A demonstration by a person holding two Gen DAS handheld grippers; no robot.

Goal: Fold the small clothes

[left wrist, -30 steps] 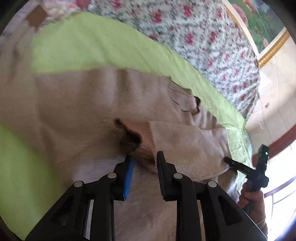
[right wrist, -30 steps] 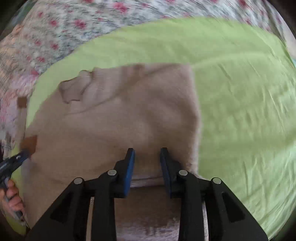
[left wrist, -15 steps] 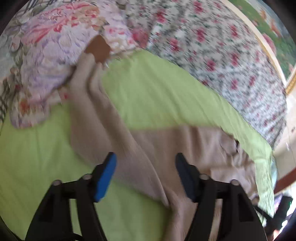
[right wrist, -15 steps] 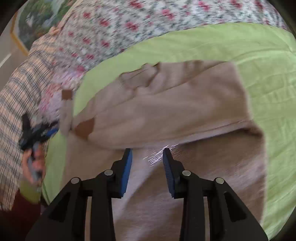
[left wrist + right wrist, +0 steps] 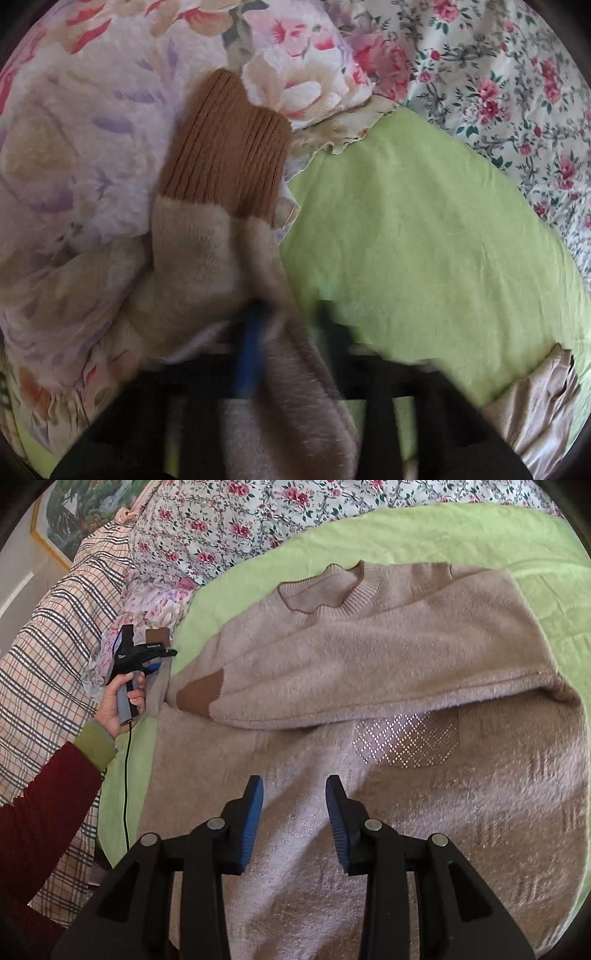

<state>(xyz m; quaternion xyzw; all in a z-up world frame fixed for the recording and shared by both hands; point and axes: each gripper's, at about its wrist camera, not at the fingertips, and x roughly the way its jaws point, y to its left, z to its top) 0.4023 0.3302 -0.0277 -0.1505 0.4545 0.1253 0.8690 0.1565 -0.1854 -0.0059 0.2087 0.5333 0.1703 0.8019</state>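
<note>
R gripper (image 5: 293, 812): jaws apart, nothing between them, hovering over the lower body of the beige sweater (image 5: 369, 709). Sweater lies face-up on the green sheet (image 5: 498, 542), neck toward the far side; one sleeve is folded across the chest, its brown cuff (image 5: 199, 696) resting near the sweater's left edge.

L gripper (image 5: 286, 332): heavily motion-blurred in its own view. The other sleeve (image 5: 221, 266) runs between the fingers, but whether they are clamped on it or only straddling it cannot be told. In the R view this gripper sits at the sweater's far-left edge, held in the person's left hand (image 5: 120, 701), beside the second brown cuff (image 5: 225, 147). That cuff lies off the sheet, on the lilac floral pillow (image 5: 74, 129).

Risks from here (judgement):
- Thick knit sleeve could slip out if the L grip is shallow; cause: fast approach, bulky fabric.
- Dragging the sleeve may pull the pillow cloth along, or shift the sweater body and undo the fold already laid.
- Sleeve may land skewed, since the R gripper isn't pinning the body.

Farther out: rose-print bedding (image 5: 229, 520), plaid cloth (image 5: 55, 635), framed picture (image 5: 74, 513).

Containers: none in view.
</note>
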